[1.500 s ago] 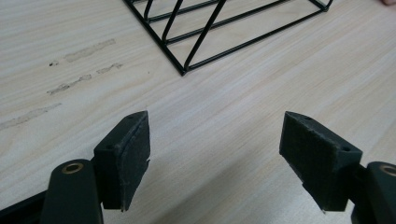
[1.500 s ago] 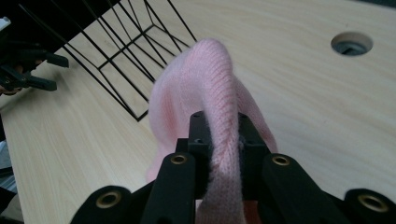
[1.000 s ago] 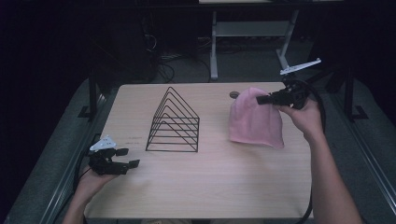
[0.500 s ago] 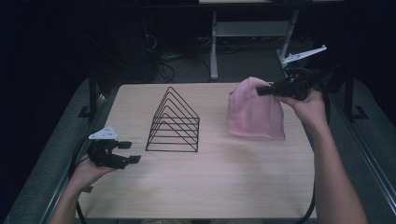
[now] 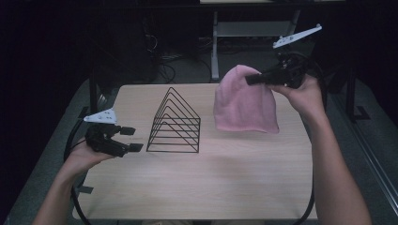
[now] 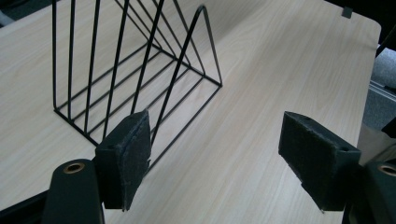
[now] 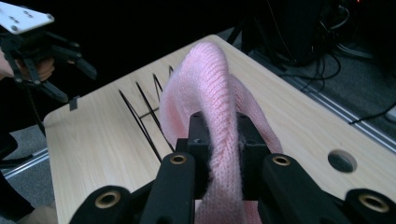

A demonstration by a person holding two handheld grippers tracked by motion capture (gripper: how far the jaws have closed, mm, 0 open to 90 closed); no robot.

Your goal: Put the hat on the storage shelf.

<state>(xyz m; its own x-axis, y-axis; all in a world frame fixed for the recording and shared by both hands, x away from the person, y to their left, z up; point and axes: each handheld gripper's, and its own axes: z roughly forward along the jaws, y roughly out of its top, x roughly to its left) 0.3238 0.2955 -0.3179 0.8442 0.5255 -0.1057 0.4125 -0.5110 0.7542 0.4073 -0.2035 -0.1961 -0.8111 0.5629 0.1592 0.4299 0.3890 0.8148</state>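
The light wooden table [image 5: 197,187] spans the high view, with rounded corners and a small round hole in its top near the far right edge, seen in the right gripper view. On its left half stands a black wire rack [image 5: 174,123], a row of triangular loops on a rectangular base, upright and well apart from both hands.

To the right of the rack hangs a pink knitted beanie [image 5: 244,105]. Its crown is lifted above the table while its open brim trails low near the tabletop; whether the brim touches the wood is hard to tell from above. In the right gripper view the knit [image 7: 205,93] rises in a folded ridge straight out of the jaws.

The right gripper [image 5: 256,78] is at the far right of the table, held in the person's right hand, its jaws pinched on a fold of the beanie near the crown, with the pads pressed into the wool from both sides.

The left gripper [image 5: 131,139] hovers over the table's left edge, just beside the rack's near corner. Its jaws are spread wide with nothing between them, the felt-faced pads [image 6: 126,158] well apart above bare wood.
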